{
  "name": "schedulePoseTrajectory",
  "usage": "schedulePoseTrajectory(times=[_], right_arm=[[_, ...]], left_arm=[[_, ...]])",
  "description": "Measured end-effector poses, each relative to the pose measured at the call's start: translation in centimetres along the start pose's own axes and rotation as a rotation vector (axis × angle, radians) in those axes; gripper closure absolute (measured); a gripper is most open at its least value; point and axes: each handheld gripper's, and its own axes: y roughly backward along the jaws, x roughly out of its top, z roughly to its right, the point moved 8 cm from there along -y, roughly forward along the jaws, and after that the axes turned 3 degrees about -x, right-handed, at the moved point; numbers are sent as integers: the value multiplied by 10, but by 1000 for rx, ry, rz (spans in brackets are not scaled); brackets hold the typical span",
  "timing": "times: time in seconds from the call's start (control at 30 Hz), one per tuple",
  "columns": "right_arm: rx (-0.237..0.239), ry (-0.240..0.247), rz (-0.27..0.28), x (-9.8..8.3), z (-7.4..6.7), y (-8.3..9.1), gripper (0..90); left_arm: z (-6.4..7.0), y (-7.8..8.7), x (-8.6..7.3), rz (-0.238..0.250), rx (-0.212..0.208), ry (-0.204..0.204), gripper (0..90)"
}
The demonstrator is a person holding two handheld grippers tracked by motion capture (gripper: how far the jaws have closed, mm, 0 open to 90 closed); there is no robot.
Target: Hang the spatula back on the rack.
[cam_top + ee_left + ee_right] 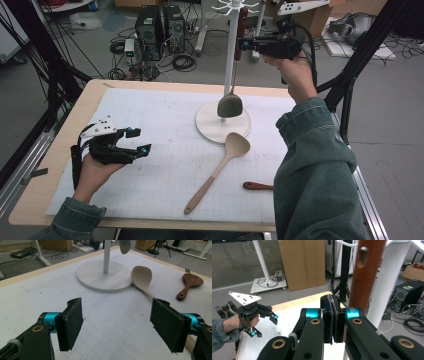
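Observation:
A white hook rack [210,127] stands at the far middle of the mat. A spatula with a brown wooden handle [241,30] and grey head hangs along its pole. My right gripper [240,44] is raised beside that handle, jaws shut pad to pad with nothing between them. In the right gripper view the handle [364,277] rises just behind and to the right of the gripper [332,305]. My left gripper [140,140] rests open and empty over the mat's left side. A pale wooden spoon [220,167] and a dark brown spoon [257,186] lie on the mat.
A white gridded mat [150,115] covers the wooden table. Computer towers [160,25] and cables sit on the floor beyond the far edge. Black frame bars stand at both sides. A cardboard box [302,262] stands farther off.

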Motion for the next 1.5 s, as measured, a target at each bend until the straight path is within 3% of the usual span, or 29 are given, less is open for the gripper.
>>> schedulePoseTrajectory(times=[0.57, 1.17, 1.5], right_arm=[[-31, -4, 11, 10, 15, -3, 898], [-48, 16, 25, 25, 20, -10, 900], [-42, 14, 15, 22, 20, -12, 900]], left_arm=[[-1, 1, 0, 1, 0, -5, 266], [-3, 2, 1, 3, 0, 1, 266], [-3, 2, 0, 5, 1, 2, 266]])
